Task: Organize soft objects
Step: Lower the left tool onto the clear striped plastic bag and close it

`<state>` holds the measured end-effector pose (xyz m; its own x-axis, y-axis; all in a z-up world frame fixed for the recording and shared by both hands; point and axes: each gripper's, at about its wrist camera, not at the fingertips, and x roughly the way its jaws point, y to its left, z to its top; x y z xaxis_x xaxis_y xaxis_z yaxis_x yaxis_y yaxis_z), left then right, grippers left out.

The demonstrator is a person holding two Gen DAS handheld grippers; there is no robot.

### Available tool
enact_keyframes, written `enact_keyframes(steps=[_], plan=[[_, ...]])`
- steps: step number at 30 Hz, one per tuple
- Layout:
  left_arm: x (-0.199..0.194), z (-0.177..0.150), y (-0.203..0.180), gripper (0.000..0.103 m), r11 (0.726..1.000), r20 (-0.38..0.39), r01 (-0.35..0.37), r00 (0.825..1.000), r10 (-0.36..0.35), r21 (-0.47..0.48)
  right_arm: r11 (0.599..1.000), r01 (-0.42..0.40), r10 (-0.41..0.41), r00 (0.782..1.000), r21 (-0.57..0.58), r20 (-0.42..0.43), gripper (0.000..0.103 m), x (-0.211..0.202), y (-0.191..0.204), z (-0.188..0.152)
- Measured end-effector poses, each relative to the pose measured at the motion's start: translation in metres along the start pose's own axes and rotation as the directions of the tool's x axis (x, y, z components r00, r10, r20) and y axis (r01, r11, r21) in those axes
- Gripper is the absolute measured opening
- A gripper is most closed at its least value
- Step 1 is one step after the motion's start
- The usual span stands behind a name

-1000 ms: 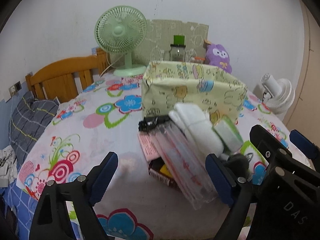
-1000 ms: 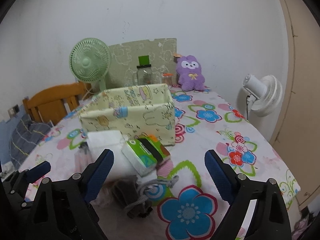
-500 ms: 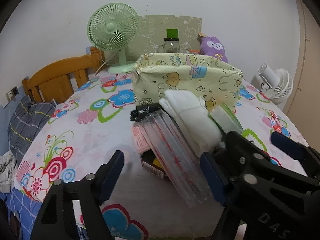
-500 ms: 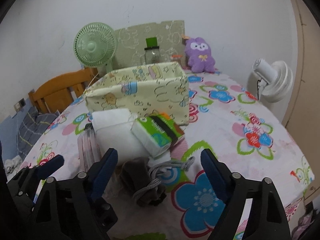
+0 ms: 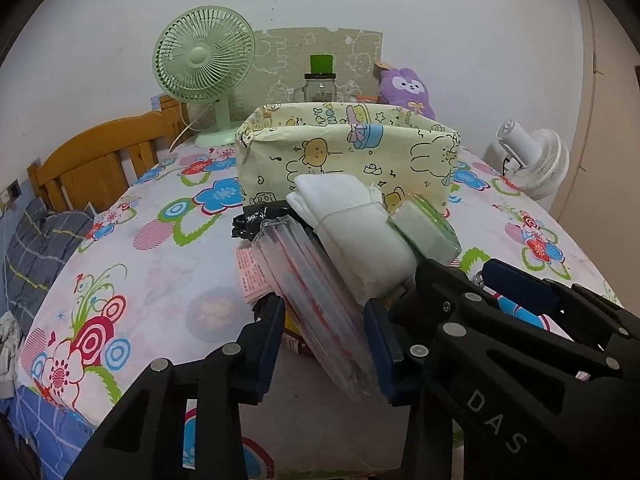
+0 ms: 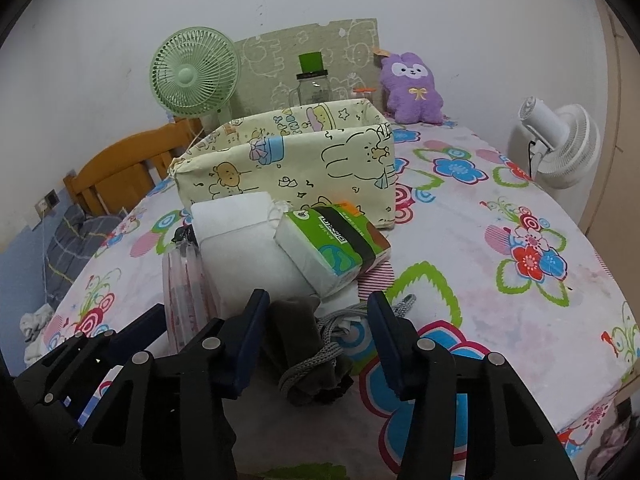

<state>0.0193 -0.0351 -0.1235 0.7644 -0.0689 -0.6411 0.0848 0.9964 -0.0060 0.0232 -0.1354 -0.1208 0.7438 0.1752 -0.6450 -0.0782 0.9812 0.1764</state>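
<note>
Left fingers [image 5: 322, 344] closing around clear plastic packet [image 5: 316, 300], right fingers [image 6: 316, 340] closing astride grey pouch [image 6: 308, 344]

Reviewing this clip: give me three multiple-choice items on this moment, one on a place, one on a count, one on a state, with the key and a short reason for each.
1. Where does the purple plush toy sit?
A. Inside the fabric storage box
B. By the wall, behind the fabric storage box
C. On the wooden chair

2. How many fans are in view?
A. One
B. Two
C. Three

3. What lies between the left claw's fingers?
A. The clear plastic packet
B. The tissue pack
C. Nothing

Key:
1 B: the toy stands at the table's far edge against the wall, beyond the fabric storage box.
2 B: a green fan at the back and a white fan off the table's right side.
3 A: the left claw, whose jaws have just been closing, has the clear plastic packet between its fingers; firm contact cannot be told.
</note>
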Motion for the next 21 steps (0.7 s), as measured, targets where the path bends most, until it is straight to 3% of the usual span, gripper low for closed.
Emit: enact_keyframes(steps=[2, 10, 21], plan=[[0.0, 0.0, -0.002, 0.038, 1.0, 0.001, -0.006, 1.0, 0.006, 0.016, 1.0, -0.001, 0.001, 1.0, -0.005, -0.006, 0.055, 0.001, 0.002, 0.0], [-0.002, 0.001, 0.0, 0.028, 1.0, 0.002, 0.013, 1.0, -0.013, 0.011, 0.999, -0.038, 0.037, 0.999, -0.014, -0.019, 0.022, 0.005, 0.007, 0.003], [-0.009, 0.01, -0.001, 0.017, 1.0, 0.019, 0.012, 1.0, -0.012, 0.006, 1.0, -0.027, 0.027, 1.0, -0.013, 0.005, 0.014, -0.002, 0.008, 0.01]])
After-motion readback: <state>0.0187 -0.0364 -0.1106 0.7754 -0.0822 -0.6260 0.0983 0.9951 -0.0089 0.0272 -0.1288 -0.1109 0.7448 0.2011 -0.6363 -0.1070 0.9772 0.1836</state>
